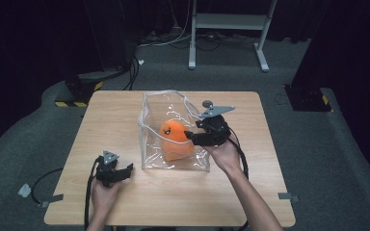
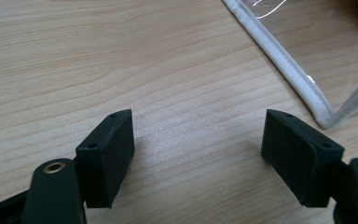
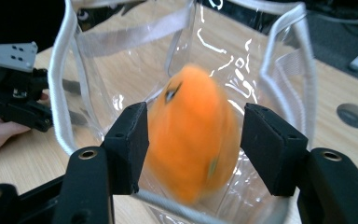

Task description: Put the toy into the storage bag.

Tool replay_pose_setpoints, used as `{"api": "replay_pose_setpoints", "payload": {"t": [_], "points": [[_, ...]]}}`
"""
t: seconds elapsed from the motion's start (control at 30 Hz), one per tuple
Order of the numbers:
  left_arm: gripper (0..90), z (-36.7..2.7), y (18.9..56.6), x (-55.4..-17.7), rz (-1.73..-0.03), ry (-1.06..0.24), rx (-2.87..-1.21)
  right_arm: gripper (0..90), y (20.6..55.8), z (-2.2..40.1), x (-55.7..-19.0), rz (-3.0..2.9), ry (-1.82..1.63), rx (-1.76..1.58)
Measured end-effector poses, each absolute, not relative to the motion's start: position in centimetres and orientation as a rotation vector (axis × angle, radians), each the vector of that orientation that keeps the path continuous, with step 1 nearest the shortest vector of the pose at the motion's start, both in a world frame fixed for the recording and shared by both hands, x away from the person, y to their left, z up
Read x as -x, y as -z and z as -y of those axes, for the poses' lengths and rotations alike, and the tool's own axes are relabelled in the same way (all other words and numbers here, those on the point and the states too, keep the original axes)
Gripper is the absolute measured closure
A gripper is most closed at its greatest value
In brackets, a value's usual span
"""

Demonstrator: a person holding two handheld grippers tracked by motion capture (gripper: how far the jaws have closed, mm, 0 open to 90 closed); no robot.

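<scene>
To the left of the clear bag, the left tongs are resting low on the desk, jaws spread wide with nothing between them, seemingly parked out of the way while the other hand is working. Inside the clear bag, the orange plush toy is sitting upright. At the bag's right side, the right tongs are reaching into its mouth, jaws parted on either side of the toy, apparently not squeezing it.
</scene>
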State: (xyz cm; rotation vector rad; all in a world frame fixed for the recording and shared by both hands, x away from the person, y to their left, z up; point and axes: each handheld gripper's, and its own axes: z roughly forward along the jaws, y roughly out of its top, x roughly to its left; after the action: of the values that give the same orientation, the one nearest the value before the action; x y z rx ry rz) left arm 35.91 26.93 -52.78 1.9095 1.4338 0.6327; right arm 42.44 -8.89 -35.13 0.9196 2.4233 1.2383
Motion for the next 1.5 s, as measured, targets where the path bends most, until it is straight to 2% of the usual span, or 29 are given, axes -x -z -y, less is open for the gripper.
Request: {"api": "replay_pose_setpoints", "payload": {"t": [0.53, 1.5], "points": [[25.3, -26.9, 52.8, -35.9, -1.434, -0.632, -1.91, 38.7, 33.3, 12.7, -41.4, -2.262, -1.4, -0.95], [25.3, -26.9, 52.8, -35.9, -1.434, -0.633, -1.91, 38.7, 32.1, 18.7, -39.5, -2.092, -1.515, -1.04]]}}
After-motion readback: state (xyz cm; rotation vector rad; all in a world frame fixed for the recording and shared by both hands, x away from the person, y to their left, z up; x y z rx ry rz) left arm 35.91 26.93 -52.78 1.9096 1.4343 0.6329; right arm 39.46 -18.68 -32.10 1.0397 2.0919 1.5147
